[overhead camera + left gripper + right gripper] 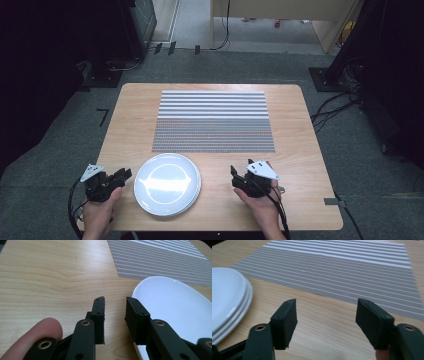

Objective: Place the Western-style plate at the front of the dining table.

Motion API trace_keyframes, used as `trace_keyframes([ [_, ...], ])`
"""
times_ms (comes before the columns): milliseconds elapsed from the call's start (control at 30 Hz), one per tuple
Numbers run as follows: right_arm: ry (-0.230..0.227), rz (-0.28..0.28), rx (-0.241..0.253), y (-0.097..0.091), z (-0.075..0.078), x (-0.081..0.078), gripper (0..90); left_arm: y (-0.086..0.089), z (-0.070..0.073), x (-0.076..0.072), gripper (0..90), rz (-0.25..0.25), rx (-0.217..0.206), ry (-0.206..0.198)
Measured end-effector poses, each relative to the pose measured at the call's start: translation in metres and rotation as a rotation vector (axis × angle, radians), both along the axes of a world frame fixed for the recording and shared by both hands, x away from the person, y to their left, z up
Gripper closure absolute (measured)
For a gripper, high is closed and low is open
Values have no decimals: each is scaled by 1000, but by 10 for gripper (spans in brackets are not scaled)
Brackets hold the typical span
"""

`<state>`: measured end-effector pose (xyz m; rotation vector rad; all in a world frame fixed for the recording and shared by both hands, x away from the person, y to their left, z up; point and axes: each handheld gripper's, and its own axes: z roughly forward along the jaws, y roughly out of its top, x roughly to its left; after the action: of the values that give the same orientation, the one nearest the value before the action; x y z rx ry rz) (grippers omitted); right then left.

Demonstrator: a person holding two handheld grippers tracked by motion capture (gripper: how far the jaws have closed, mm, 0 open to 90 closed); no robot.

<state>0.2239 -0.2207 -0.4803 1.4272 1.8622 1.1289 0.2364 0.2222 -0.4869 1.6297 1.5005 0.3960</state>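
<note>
Pale wood table point(300, 150) under a fixed overhead camera, dark floor and cables around it: a stack of white plates point(167, 184) sits at the near edge, just in front of a grey striped placemat point(213, 121) that lies flat and bare at the table's centre. You flank the stack with both tools, the left gripper point(115, 307) close beside its left rim, jaws narrowed to a slim gap with nothing between them, and the right gripper point(325, 312) a little apart on the other side, jaws standing fairly wide and likewise empty. The right gripper view shows at least three rims layered, so the likely job is to take one plate to the mat. Aim for the top rim alone: come in low and level, slip one jaw over the lip and one under it, and close firmly before lifting. Steady the lower plates with the other tool so they do not slide toward the table edge.
</note>
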Motion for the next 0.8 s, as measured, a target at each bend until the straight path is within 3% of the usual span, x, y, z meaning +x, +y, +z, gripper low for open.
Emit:
trace_keyframes([
  [167,18,89,76,32,0,5,493,-1,0,0,739,-26,-10,8],
  [333,38,148,103,53,-1,8,586,-2,-1,0,765,-37,-7,13],
  [533,84,167,118,63,-4,15,629,-3,-3,1,775,-47,-7,27],
  [567,96,188,127,66,-7,16,687,-3,-3,1,775,-49,-8,30],
  [633,103,206,138,67,-8,16,703,-3,-4,2,774,-50,-10,36],
  [667,124,244,161,69,-11,16,723,-4,-4,2,771,-53,-10,40],
  [800,131,268,174,72,-15,15,753,-6,-5,3,768,-66,-2,43],
])
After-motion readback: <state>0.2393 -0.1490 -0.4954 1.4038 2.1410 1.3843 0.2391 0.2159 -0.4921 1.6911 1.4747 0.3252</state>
